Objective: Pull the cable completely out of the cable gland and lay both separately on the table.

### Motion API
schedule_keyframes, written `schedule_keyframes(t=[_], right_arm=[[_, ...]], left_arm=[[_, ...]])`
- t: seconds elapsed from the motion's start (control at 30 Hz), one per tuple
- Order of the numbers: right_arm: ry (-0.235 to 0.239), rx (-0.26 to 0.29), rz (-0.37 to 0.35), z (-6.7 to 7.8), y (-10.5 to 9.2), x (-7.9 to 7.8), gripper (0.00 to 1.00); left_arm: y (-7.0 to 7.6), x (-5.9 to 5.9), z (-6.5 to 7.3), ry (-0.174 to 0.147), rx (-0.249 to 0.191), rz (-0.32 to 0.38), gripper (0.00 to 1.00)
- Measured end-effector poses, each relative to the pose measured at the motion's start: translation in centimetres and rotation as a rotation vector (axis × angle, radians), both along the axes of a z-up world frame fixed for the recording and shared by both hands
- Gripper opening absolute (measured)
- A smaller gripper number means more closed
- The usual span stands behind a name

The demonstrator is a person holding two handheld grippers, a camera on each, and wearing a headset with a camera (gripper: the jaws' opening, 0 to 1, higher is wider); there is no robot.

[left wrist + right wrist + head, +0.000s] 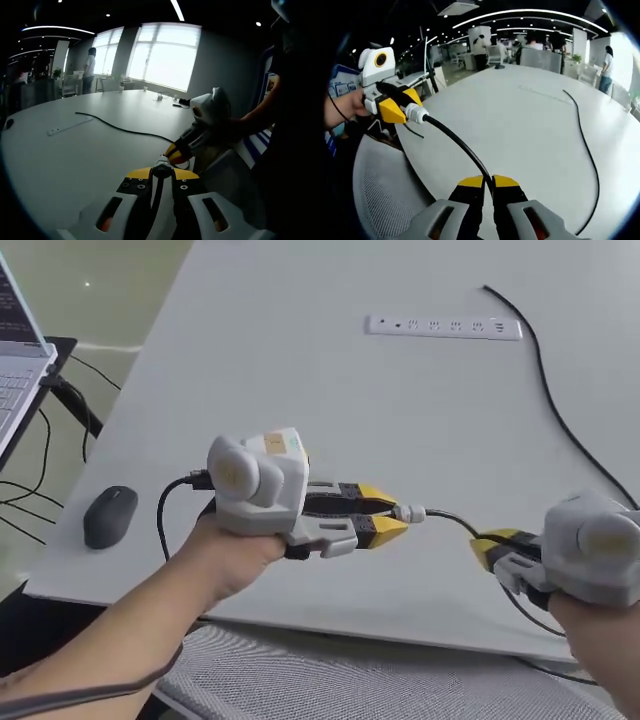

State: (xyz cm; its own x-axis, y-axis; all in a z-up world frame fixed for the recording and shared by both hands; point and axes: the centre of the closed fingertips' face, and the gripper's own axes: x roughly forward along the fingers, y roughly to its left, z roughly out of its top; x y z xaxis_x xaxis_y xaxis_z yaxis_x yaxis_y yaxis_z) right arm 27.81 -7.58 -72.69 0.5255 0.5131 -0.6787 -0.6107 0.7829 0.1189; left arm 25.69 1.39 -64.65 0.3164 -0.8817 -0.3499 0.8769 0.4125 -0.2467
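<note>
At the lower centre of the head view, the left gripper (390, 516) is clenched on a white cable gland (410, 512), which juts from its yellow jaw tips above the near edge of the white table (300, 390). A black cable (455, 522) leaves the gland and droops rightward to the right gripper (487, 545) at the lower right. That gripper's jaws are clamped on the cable, and the right gripper view shows it pinched between the yellow tips at bottom centre. The cable's end sits inside the gland, and both are held off the tabletop. Toward the upper right of the head view lies a white power strip (443, 327) with a black cord (560, 420) beside it. A dark mouse (110, 515) sits near the table's left edge, and a laptop (15, 360) is at the upper left
</note>
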Motion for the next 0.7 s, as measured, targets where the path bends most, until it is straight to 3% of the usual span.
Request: schedule_keyframes(t=[0.37,0.53,0.7], right_arm=[[0.054,0.014,-0.08,-0.62,-0.33,-0.67,0.0],[0.052,0.016,-0.082,-0.47,-0.06,-0.83,0.0],[0.006,-0.026,-0.021,-0.33,0.14,-0.95,0.0]], left_arm=[[0.32,-0.32,-0.1,-0.001,0.005,0.004,0.15],[0.46,-0.22,-0.03,-0.003,0.006,0.01,0.15],[0.81,-0.01,0.0,-0.005,0.006,0.013,0.15]])
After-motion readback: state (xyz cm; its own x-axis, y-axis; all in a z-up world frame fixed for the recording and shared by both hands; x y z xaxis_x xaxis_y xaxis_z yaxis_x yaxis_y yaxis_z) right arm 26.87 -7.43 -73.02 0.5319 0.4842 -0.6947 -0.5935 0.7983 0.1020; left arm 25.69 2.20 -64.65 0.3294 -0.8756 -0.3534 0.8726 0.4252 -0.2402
